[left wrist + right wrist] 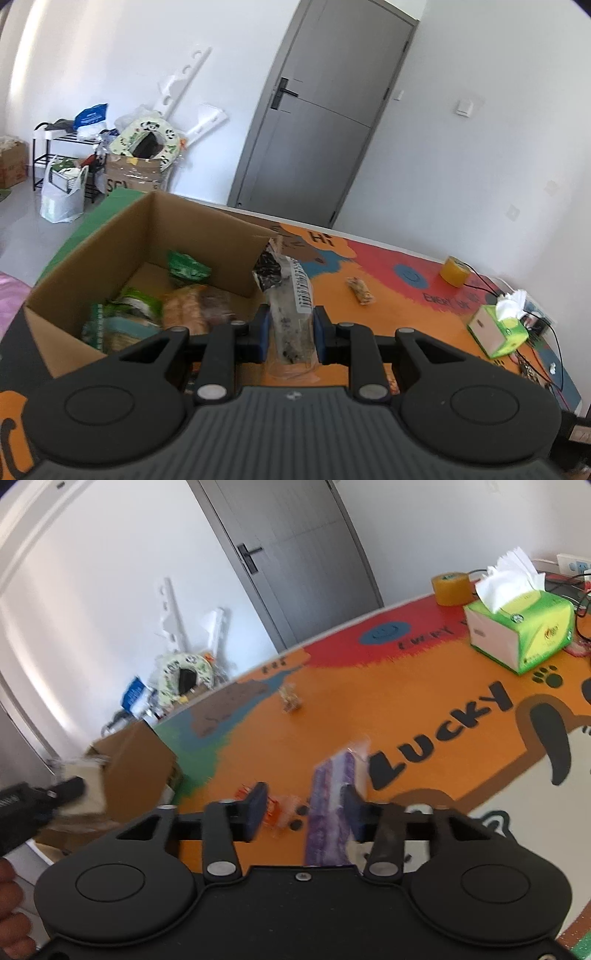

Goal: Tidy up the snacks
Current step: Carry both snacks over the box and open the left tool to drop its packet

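Left gripper [289, 334] jaws clamp one clear packet [290, 314]; right gripper [304, 808] jaws parted, one blurred purple packet [328, 812] seemingly loose.

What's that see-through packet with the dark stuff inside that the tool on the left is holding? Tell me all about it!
The clear plastic snack packet holds dark crumbly bits and has a white barcode label on its side. It looks crinkly and soft. It stands nearly upright, its dark top leaning left, pinched between the blue pads of the left tool, beside the open brown cardboard box and above the orange patterned table.

Home room, prob. spare/entry. Grey door [314, 122], shoe rack [55, 147] w/ bags, cartoon table mat [406, 709], tissue box [521, 627].
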Demonstrator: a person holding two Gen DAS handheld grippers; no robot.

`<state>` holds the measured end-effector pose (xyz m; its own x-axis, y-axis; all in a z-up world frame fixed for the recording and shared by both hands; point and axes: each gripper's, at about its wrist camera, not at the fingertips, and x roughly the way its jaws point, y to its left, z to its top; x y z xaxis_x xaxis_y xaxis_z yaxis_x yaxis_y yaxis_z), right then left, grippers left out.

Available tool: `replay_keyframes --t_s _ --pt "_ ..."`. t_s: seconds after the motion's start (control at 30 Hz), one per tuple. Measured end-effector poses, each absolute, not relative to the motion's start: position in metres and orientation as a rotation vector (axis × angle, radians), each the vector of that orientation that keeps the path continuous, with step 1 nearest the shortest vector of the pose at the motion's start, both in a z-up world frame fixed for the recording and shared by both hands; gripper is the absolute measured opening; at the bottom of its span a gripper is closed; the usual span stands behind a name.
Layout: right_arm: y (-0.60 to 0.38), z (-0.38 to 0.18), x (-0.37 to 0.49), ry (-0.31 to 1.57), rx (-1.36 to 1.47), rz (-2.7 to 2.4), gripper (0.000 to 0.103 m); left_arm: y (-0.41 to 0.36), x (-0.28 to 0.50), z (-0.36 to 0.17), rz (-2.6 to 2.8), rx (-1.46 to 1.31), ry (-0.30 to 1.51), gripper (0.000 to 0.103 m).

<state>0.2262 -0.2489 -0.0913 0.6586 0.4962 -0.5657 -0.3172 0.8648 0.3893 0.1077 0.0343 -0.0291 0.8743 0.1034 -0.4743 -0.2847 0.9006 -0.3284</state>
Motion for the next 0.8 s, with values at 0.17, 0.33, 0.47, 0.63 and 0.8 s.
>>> replay_keyframes --t_s 0.17,0.33,0.47,0.63,0.8 --pt "-0.236 -0.102 0.226 0.757 0.213 0.450 0.057 0.045 0.102 -0.027 0.202 -0.423 0.452 0.023" --pt "-0.226 -0.114 0.229 0.797 0.175 0.418 0.057 0.054 0.096 -0.021 0.201 -0.434 0.430 0.023" --pt "-0.224 -0.116 0.229 0.795 0.155 0.411 0.034 0.064 0.091 -0.018 0.205 -0.456 0.417 0.023" --pt "-0.225 -0.112 0.227 0.775 0.166 0.433 0.027 0.074 0.089 -0.017 0.241 -0.459 0.408 0.023" --pt "-0.225 -0.101 0.223 0.731 0.183 0.462 0.026 0.084 0.091 -0.021 0.295 -0.456 0.427 0.022"
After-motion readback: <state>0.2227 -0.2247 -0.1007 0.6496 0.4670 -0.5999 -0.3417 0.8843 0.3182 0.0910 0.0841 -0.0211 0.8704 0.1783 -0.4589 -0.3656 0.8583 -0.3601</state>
